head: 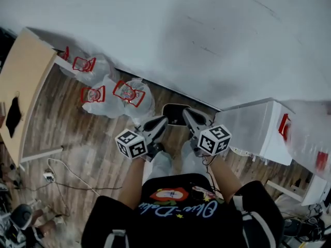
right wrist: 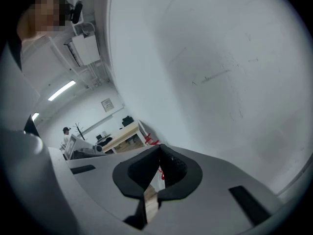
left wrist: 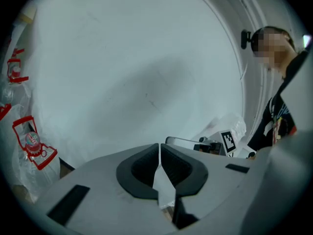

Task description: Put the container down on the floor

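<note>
**Dark container on wood floor, both claws empty**

Lying on the plank floor [head: 77,138] at the foot of the white wall [head: 207,35]: dark, pale-rimmed container [head: 175,113], just ahead of both gripper tips. Touching them or apart: cannot tell. Left gripper [head: 163,120]: jaws pressed together, nothing between. Right gripper [head: 186,112]: likewise closed on nothing. Off to the left, clear plastic bags [head: 116,99] with red print; to the right, white cabinet [head: 258,128].

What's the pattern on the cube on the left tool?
Black square markers on white; the cube shows best in the head view.
</note>
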Action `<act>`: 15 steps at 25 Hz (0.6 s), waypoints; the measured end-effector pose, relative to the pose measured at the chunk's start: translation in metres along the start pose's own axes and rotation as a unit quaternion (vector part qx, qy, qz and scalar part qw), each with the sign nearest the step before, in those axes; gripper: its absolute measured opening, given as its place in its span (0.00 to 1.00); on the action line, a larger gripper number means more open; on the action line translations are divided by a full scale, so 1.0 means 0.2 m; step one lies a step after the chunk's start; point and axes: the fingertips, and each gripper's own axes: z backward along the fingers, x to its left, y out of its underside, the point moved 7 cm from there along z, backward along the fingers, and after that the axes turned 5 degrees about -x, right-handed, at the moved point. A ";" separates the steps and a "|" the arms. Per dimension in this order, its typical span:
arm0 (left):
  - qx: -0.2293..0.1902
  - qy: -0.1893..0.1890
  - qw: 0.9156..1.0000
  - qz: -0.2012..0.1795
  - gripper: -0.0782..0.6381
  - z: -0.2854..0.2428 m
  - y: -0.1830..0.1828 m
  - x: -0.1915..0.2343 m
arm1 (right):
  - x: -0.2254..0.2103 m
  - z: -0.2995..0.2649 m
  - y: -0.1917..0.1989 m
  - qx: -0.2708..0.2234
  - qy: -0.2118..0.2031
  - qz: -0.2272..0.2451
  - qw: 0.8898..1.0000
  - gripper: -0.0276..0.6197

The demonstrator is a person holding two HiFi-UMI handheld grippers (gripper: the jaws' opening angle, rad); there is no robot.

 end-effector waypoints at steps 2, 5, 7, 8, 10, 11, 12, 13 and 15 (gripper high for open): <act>-0.006 0.007 1.000 -0.010 0.13 0.03 -0.05 -0.07 | 0.05 0.05 -0.05 -0.001 -0.001 0.017 1.000 0.04; 0.006 0.010 0.999 -0.042 0.13 0.05 -0.12 -0.15 | 0.13 0.11 -0.11 -0.015 -0.002 0.028 0.999 0.04; 0.015 0.013 0.998 -0.067 0.13 0.06 -0.17 -0.20 | 0.17 0.15 -0.16 -0.035 0.005 0.029 0.999 0.04; 0.016 0.015 0.997 -0.080 0.13 0.06 -0.19 -0.23 | 0.19 0.17 -0.18 -0.044 0.009 0.027 0.999 0.04; 0.013 0.020 0.995 -0.096 0.13 0.08 -0.22 -0.28 | 0.23 0.20 -0.19 -0.055 0.017 0.026 0.998 0.04; 0.008 0.021 0.995 -0.097 0.13 0.09 -0.23 -0.31 | 0.25 0.22 -0.20 -0.058 0.020 0.026 0.998 0.04; 0.004 0.022 0.995 -0.094 0.13 0.10 -0.24 -0.32 | 0.27 0.24 -0.20 -0.061 0.022 0.028 0.998 0.04; -0.001 0.025 0.996 -0.090 0.13 0.11 -0.25 -0.34 | 0.29 0.25 -0.22 -0.064 0.022 0.031 0.997 0.04; -0.009 0.033 0.996 -0.087 0.13 0.10 -0.30 -0.36 | 0.33 0.26 -0.26 -0.076 0.020 0.042 0.996 0.04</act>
